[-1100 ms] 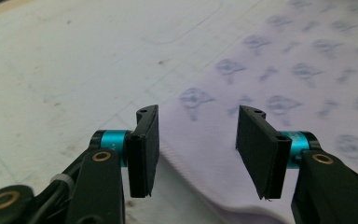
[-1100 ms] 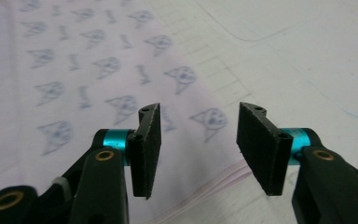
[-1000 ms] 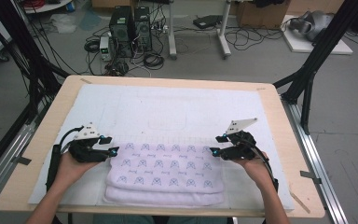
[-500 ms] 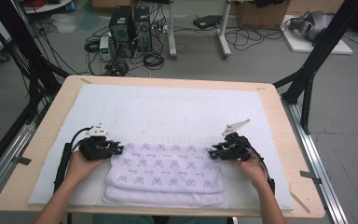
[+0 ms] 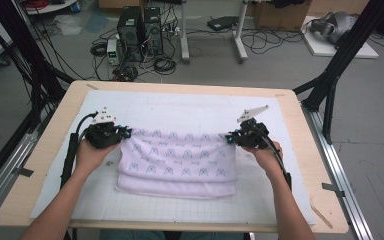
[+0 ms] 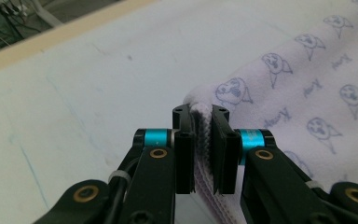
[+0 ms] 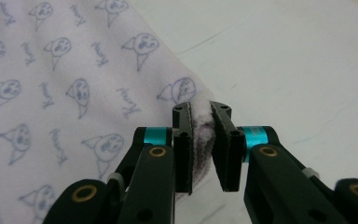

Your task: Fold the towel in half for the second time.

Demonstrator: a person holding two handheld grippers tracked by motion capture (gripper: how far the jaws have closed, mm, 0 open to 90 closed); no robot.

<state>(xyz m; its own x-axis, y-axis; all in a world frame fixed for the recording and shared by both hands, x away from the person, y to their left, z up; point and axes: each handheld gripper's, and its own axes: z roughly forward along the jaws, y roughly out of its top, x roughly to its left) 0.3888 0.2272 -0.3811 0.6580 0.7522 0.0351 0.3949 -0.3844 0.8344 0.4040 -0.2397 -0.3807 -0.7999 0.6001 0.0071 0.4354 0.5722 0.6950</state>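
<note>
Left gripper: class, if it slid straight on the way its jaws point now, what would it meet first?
The left gripper is shut on a corner of the towel, so the towel comes first. Past that fold, its line seems to run over the bare white mat toward the table edge, though depth is unclear.

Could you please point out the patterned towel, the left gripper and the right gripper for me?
patterned towel [image 5: 180,162]: high view, middle of its printed top layer.
left gripper [image 6: 201,116]: left gripper view, tips pinching the towel's corner.
right gripper [image 7: 201,112]: right gripper view, tips pinching the other corner.

Both forearms rise from the frame's bottom edge, left tongs [image 5: 125,132] at centre-left, right tongs [image 5: 228,137] at centre-right, jaws just closed, clamped on cloth.
</note>
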